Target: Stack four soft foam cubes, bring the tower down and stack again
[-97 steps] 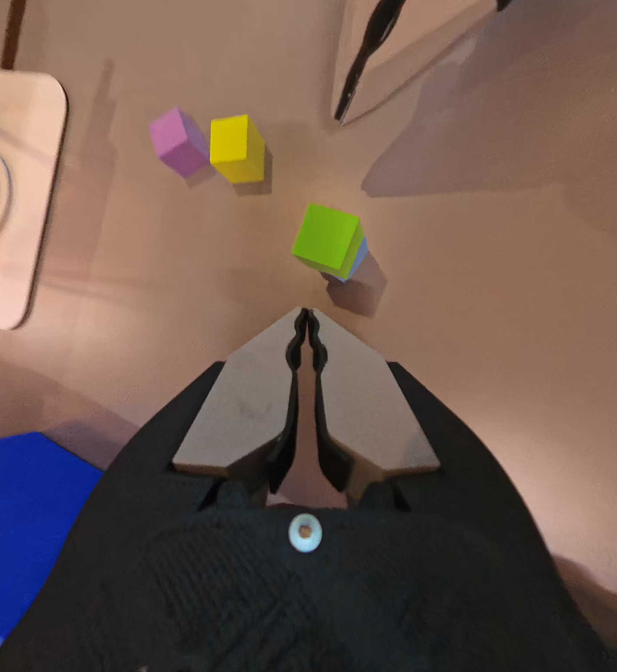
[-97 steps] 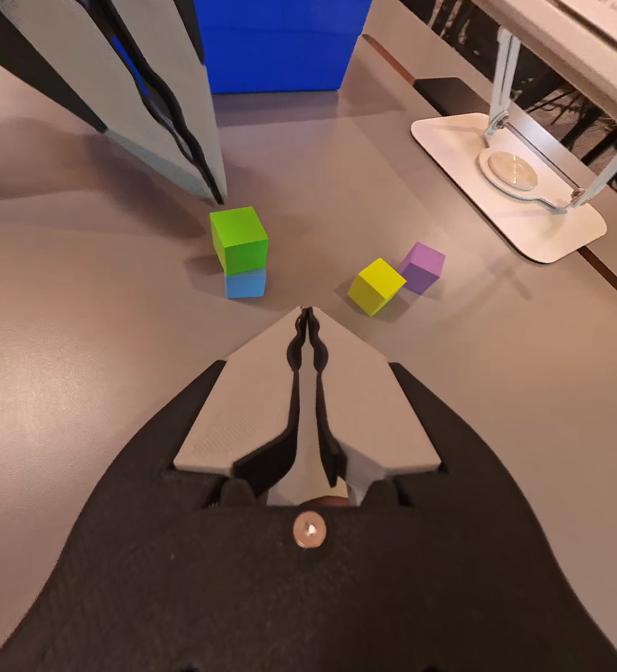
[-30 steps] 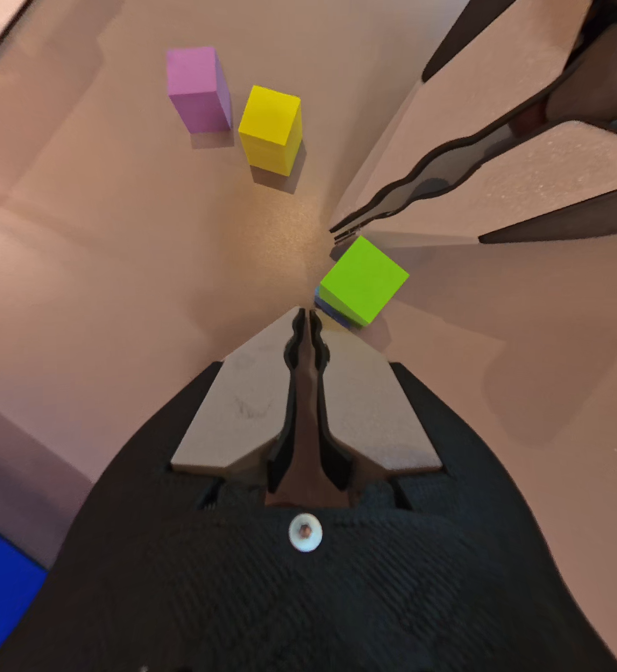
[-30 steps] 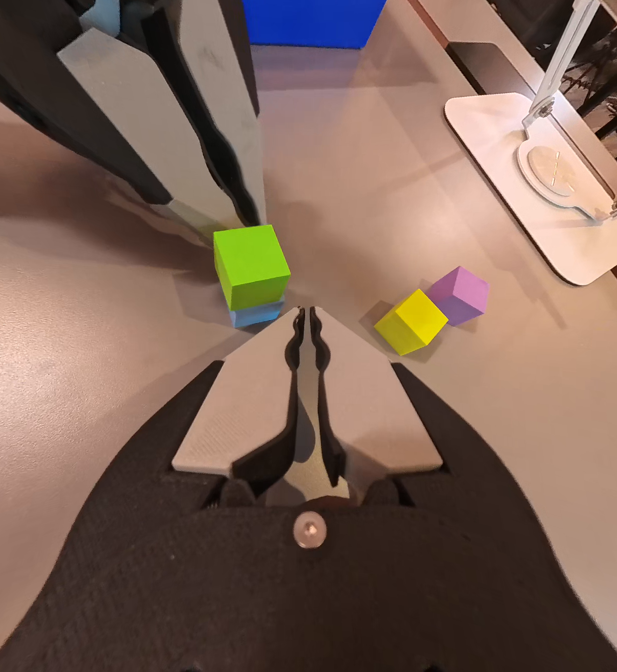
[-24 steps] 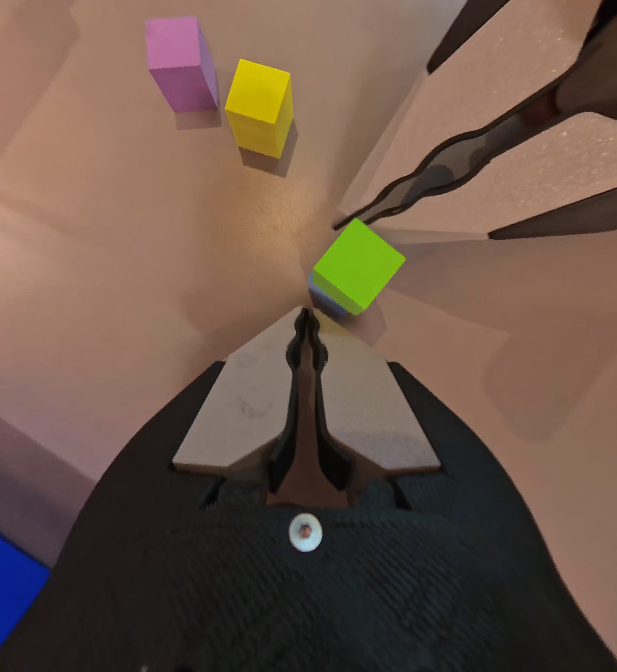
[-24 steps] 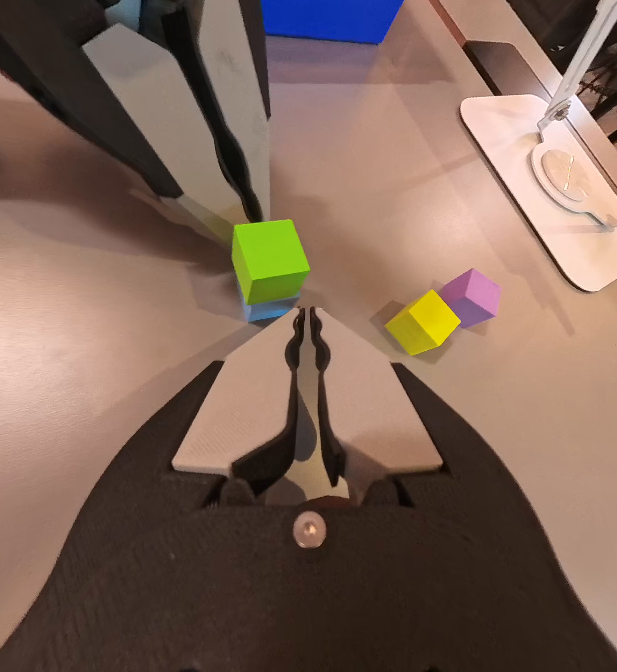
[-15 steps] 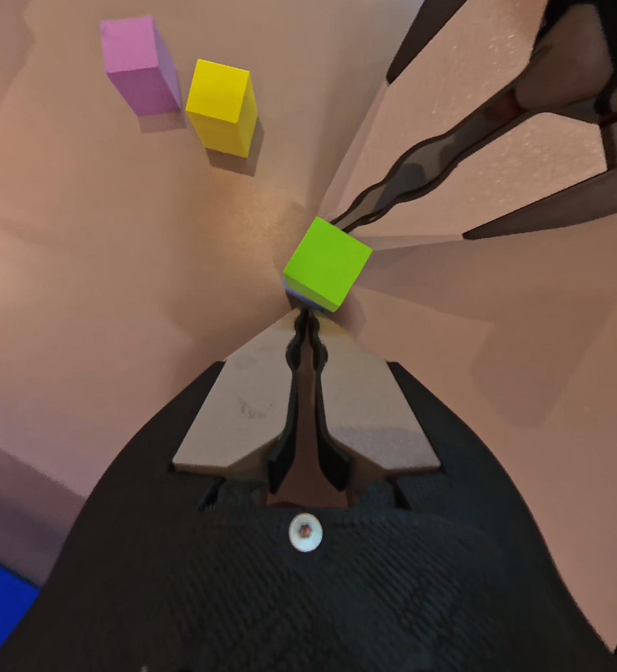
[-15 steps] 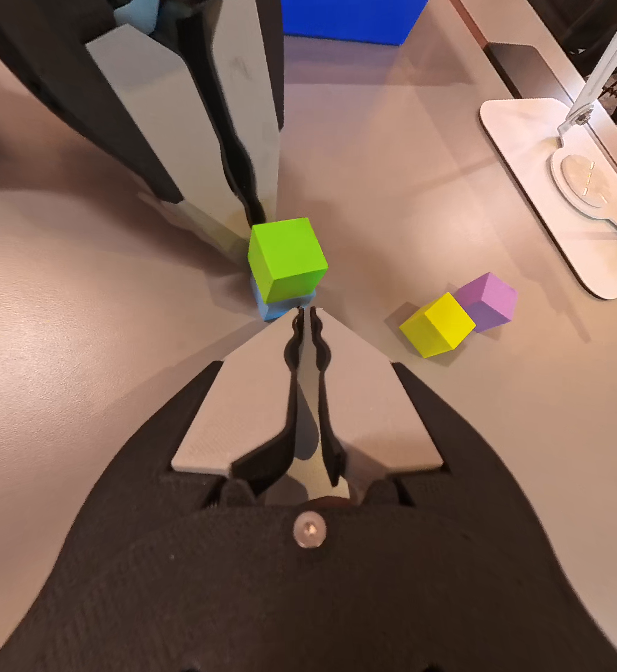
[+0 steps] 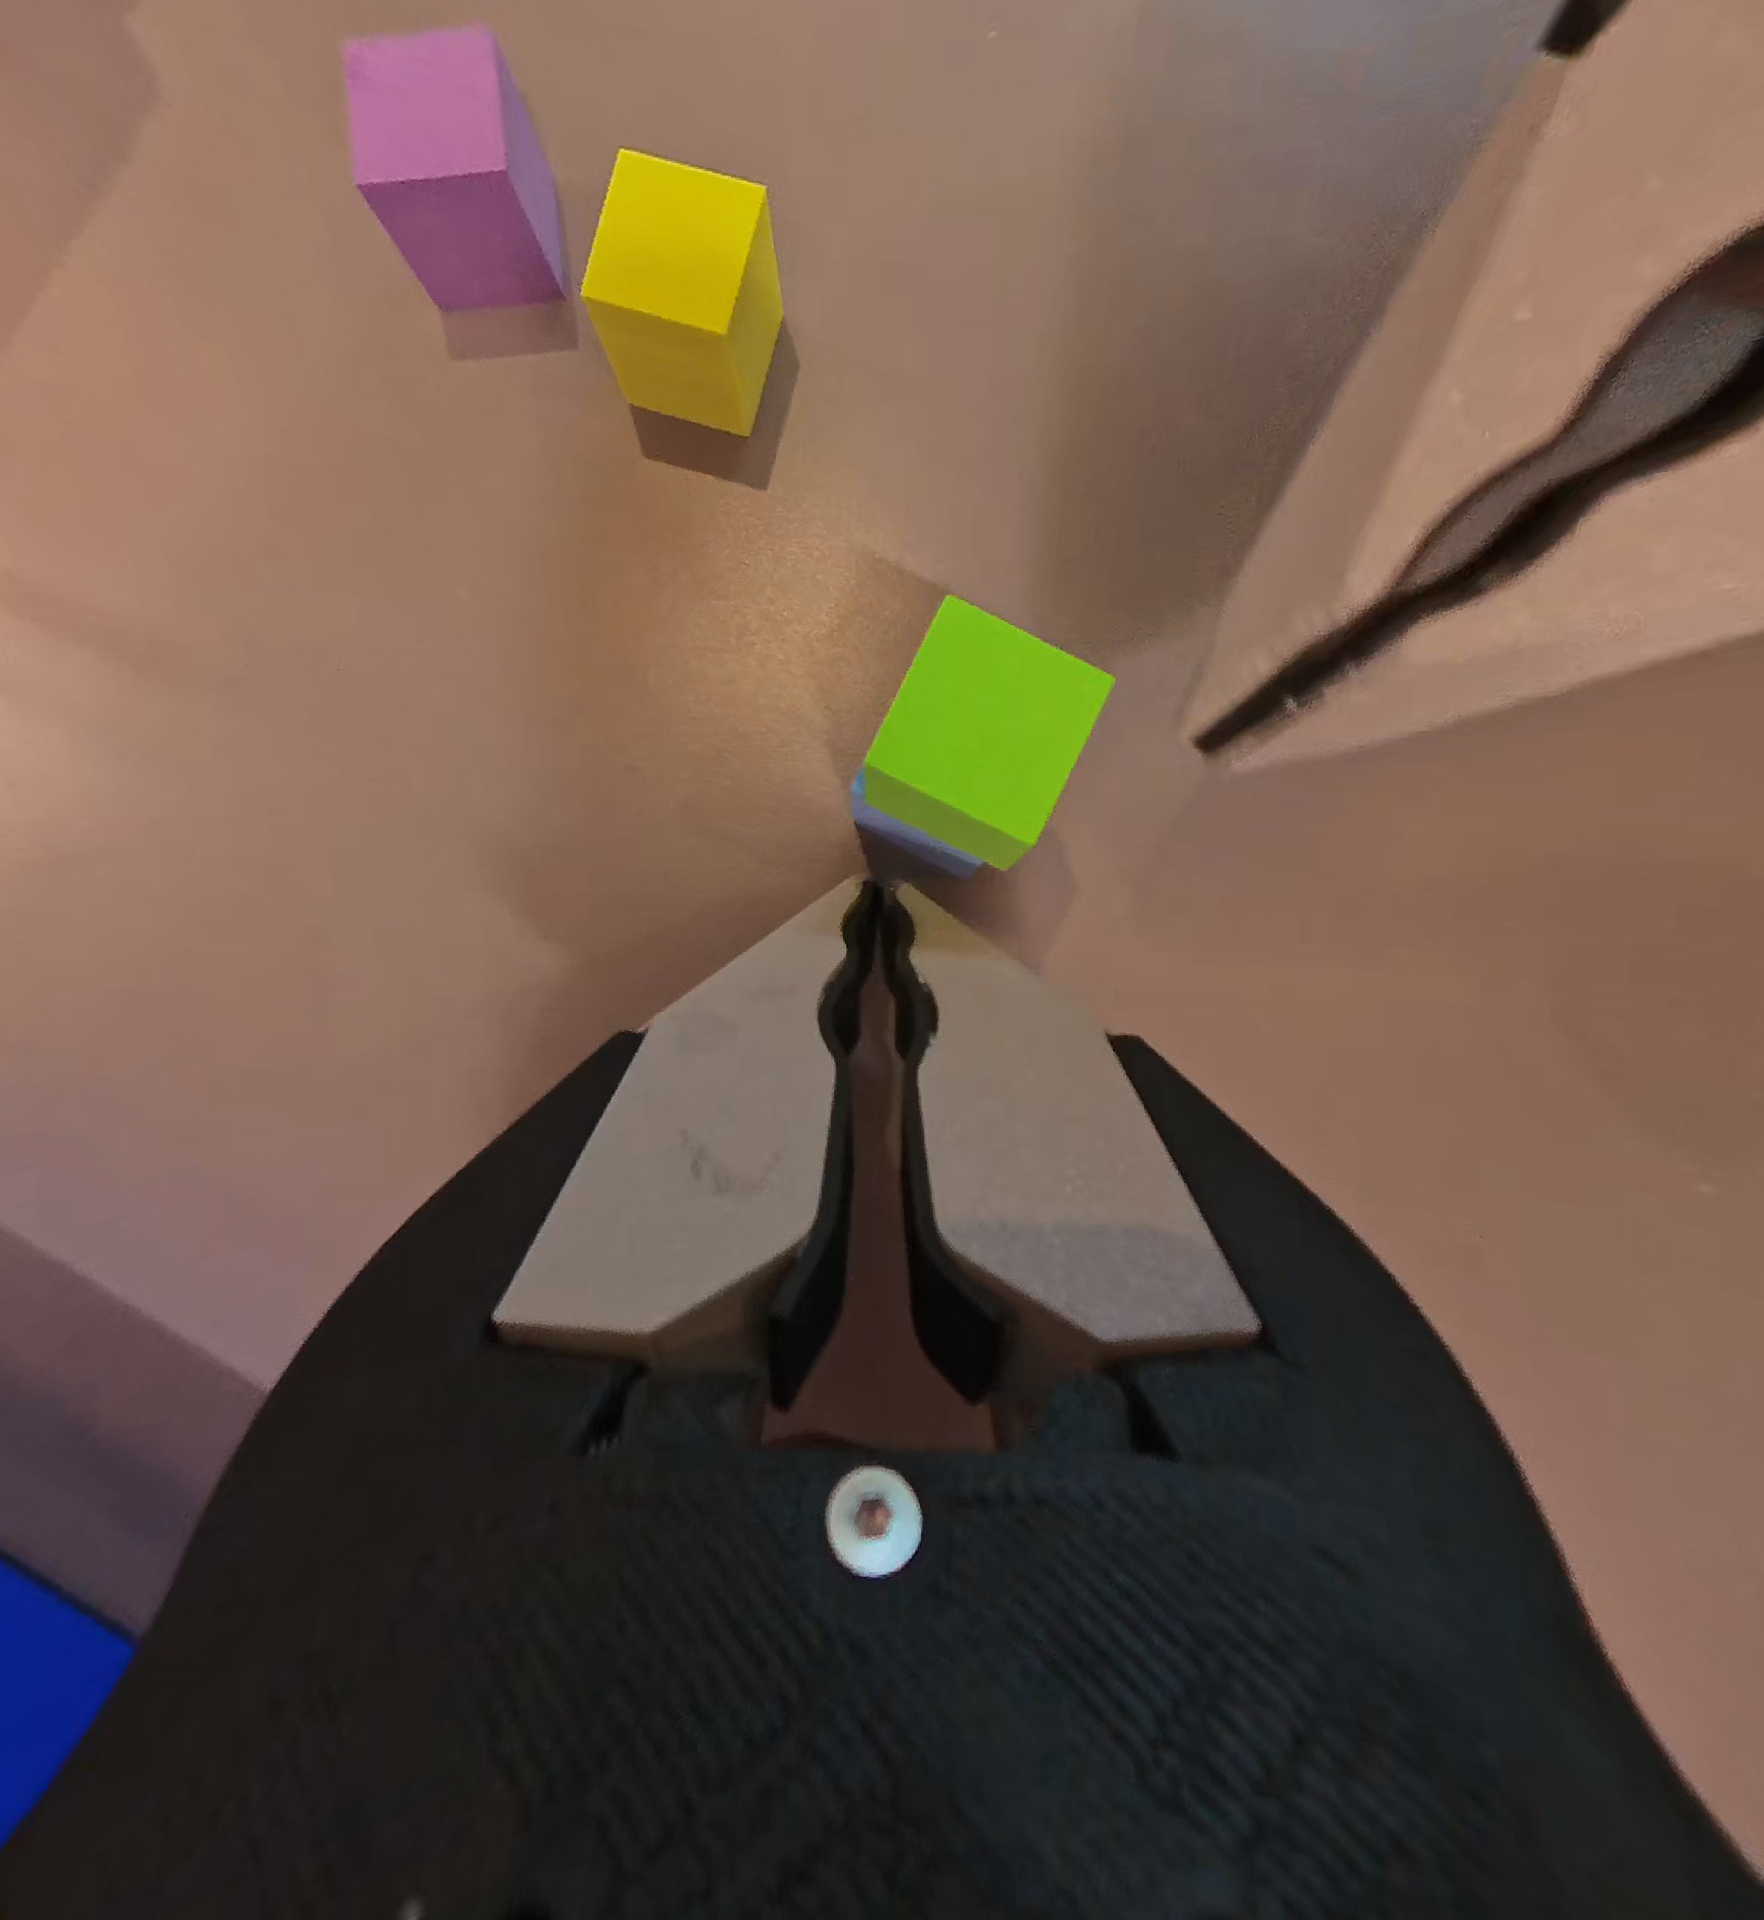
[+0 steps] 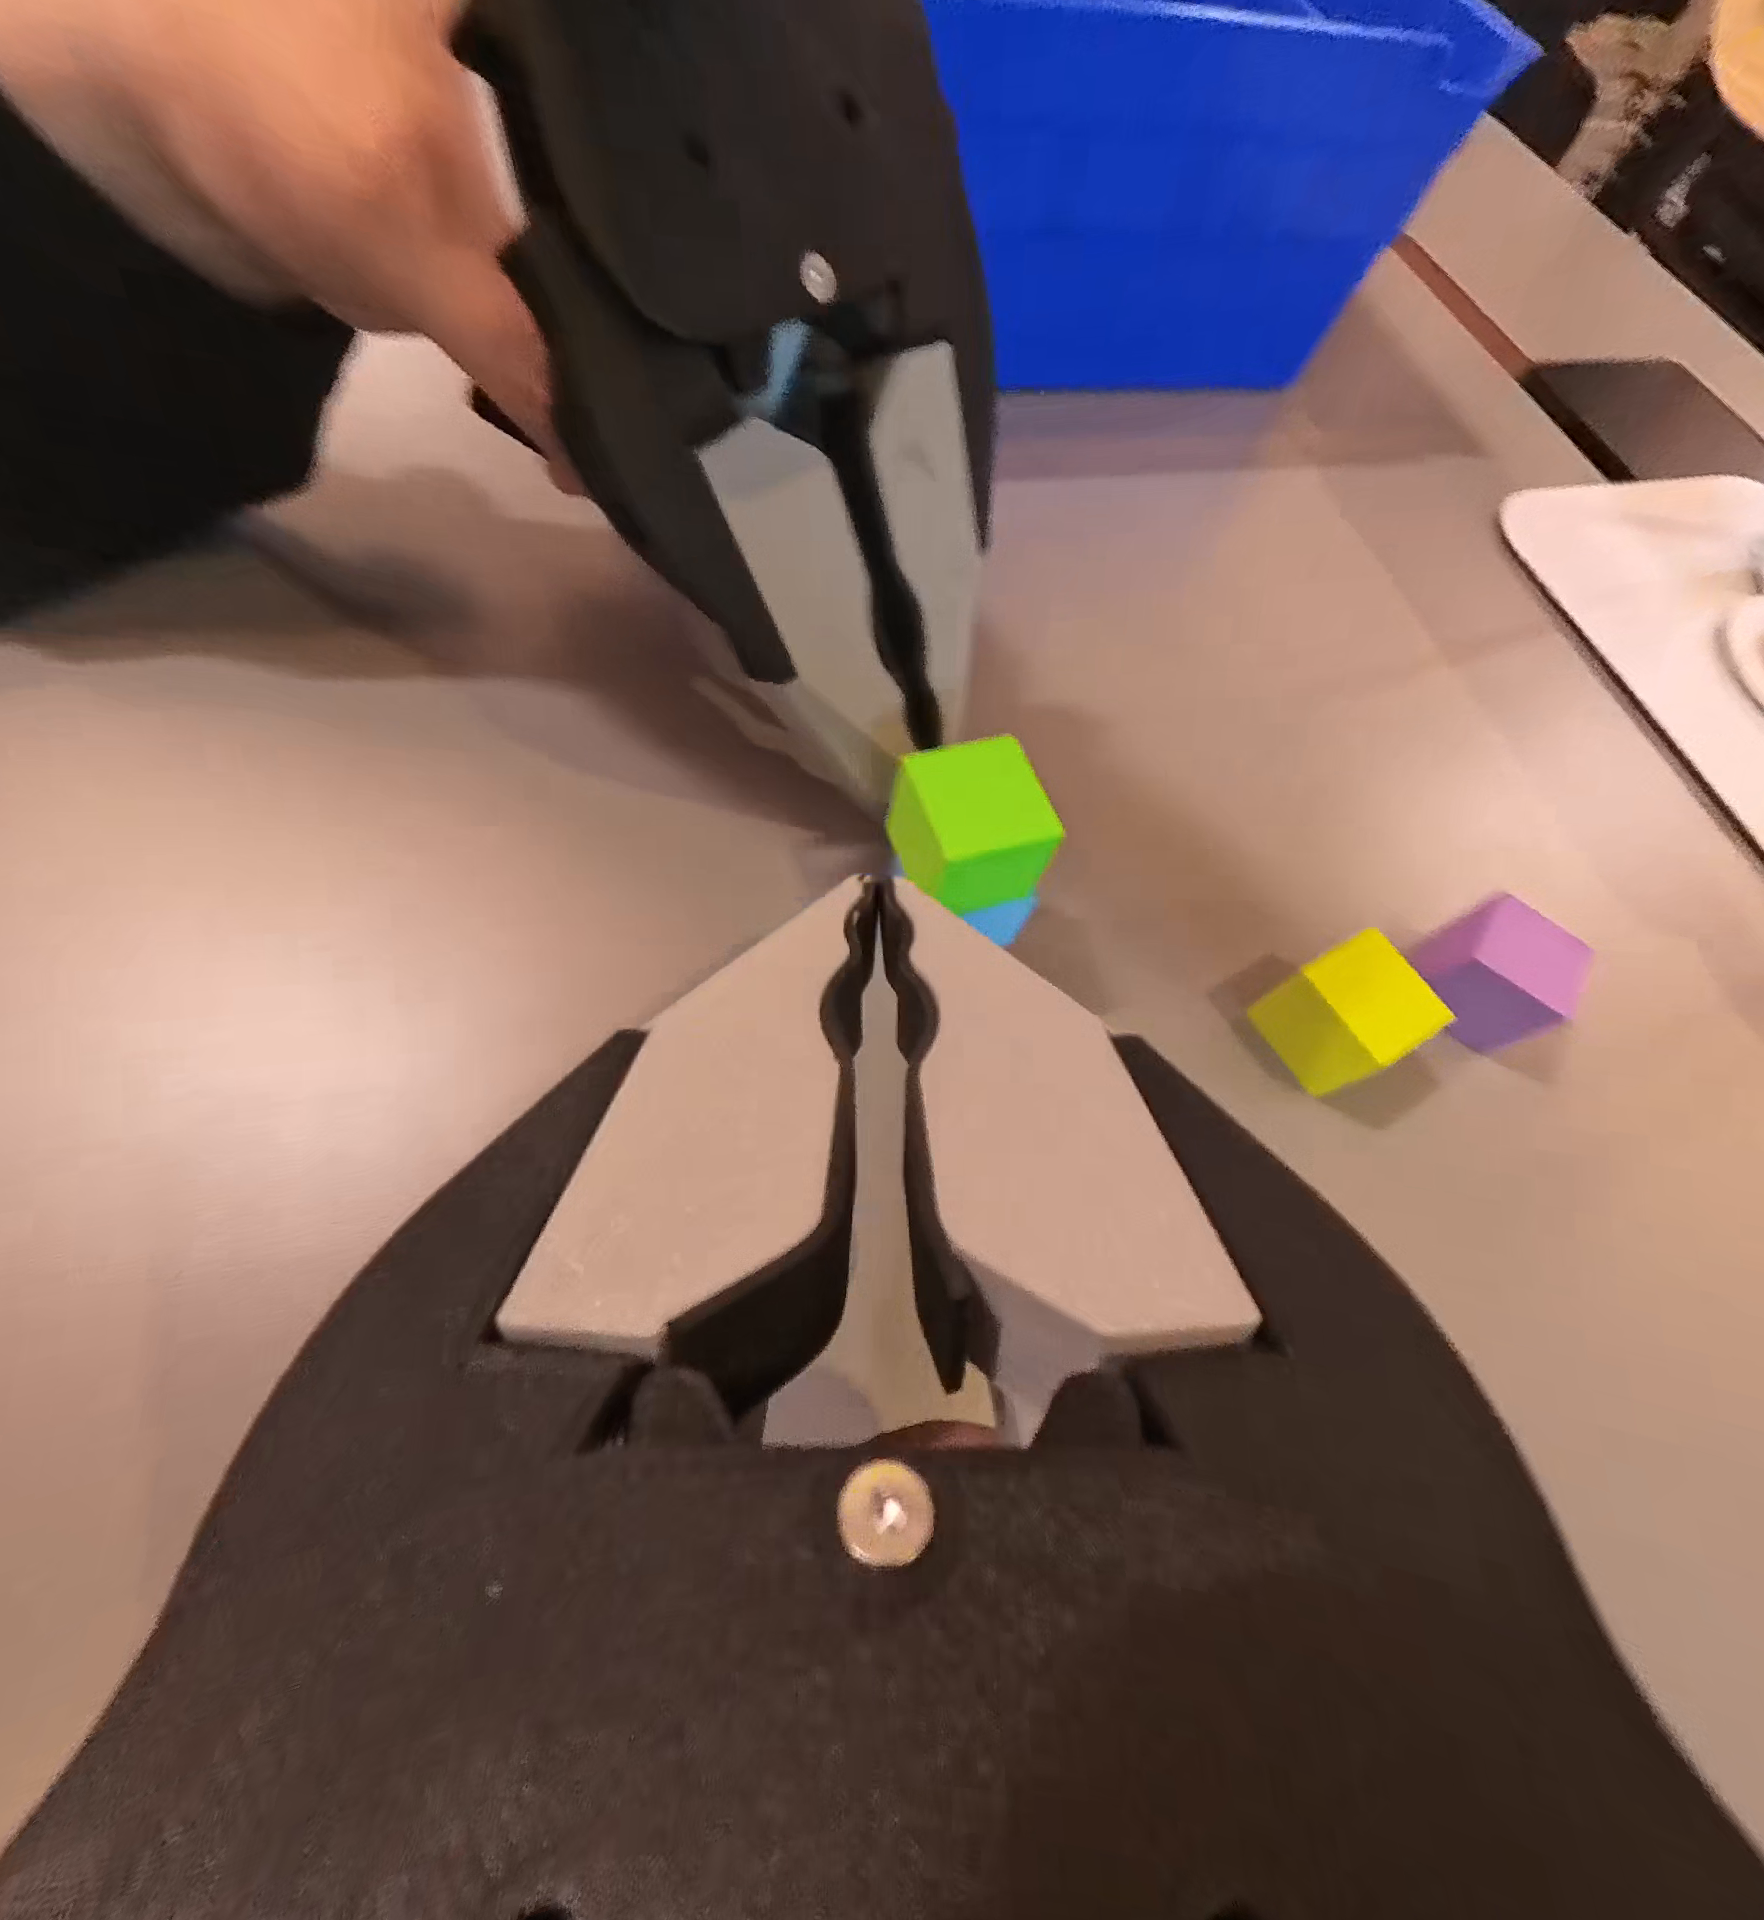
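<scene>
A green cube (image 9: pixel 987 727) sits on a blue cube (image 9: pixel 909 847), a stack of two on the table; the green one is turned a little off the blue one. It also shows in the right wrist view, green (image 10: pixel 977 816) over blue (image 10: pixel 1003 920). My left gripper (image 9: pixel 873 888) is shut with nothing between its pads, its tips right at the blue cube's near lower corner. My right gripper (image 10: pixel 870 883) is shut with nothing in it, tips just left of the stack. A yellow cube (image 9: pixel 686 286) and a purple cube (image 9: pixel 452 166) stand side by side farther off.
A blue bin (image 10: pixel 1200 197) stands at the back of the table. A white base plate of a stand (image 10: pixel 1688 644) lies at the right edge. A hand (image 10: pixel 265 156) holds the left gripper. The yellow cube (image 10: pixel 1351 1008) and purple cube (image 10: pixel 1506 971) lie right of the stack. There is about 6 cm between the tips of the two grippers.
Both shut grippers closed in on the two-cube stack from opposite sides. The right one has since swung to the stack's left and pulled back a little; the stack still stands.
</scene>
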`<state>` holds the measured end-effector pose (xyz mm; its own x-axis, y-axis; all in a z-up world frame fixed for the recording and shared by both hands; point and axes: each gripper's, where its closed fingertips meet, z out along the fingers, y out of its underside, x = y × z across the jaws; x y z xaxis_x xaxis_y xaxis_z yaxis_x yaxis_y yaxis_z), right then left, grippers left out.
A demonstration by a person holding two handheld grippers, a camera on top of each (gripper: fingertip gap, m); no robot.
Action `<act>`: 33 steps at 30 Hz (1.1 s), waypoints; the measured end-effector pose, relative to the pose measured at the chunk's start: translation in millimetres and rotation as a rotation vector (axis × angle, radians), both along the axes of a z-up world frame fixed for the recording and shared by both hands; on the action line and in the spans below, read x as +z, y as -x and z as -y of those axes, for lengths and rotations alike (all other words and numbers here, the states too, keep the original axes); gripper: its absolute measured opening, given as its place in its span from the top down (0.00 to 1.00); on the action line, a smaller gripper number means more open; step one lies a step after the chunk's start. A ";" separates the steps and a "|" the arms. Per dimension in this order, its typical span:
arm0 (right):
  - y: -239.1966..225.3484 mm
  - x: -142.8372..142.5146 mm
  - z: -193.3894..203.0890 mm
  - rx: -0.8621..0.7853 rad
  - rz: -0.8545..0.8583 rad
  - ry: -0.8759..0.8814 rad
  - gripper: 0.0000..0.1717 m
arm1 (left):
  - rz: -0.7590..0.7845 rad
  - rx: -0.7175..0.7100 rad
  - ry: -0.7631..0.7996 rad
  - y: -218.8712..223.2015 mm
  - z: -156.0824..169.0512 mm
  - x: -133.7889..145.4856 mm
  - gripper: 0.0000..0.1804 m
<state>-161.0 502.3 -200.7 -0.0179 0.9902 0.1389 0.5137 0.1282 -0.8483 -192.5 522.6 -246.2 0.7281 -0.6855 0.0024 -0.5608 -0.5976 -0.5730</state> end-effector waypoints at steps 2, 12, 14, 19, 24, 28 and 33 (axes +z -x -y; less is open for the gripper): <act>6.7 2.5 6.7 0.016 -0.017 0.015 1.00 | -0.003 0.003 -0.002 0.2 -0.7 0.0 1.00; 21.0 -14.8 3.0 -0.044 0.040 -0.080 0.99 | 0.004 0.032 -0.056 1.4 -7.8 9.1 1.00; 21.5 -13.6 0.5 -0.058 0.035 -0.089 1.00 | 0.004 0.033 -0.064 0.8 -8.7 10.1 1.00; 20.7 -15.6 -4.2 -0.077 0.044 -0.101 1.00 | 0.008 0.037 -0.080 0.0 -10.3 13.4 1.00; 19.0 -10.4 -4.0 -0.073 0.029 -0.109 0.98 | 0.017 0.043 -0.095 0.2 -11.9 16.4 1.00; 18.2 -8.6 -9.4 -0.098 0.021 -0.102 0.99 | 0.024 0.038 -0.110 -1.8 -12.7 19.6 1.00; 18.0 -7.7 -5.5 -0.073 0.017 -0.108 0.98 | 0.023 0.039 -0.118 -1.6 -13.1 20.8 1.00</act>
<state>-179.0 507.7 -208.4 0.0504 0.9682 0.2450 0.5393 0.1801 -0.8226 -190.9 535.7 -225.4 0.7548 -0.6532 -0.0594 -0.5244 -0.5467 -0.6528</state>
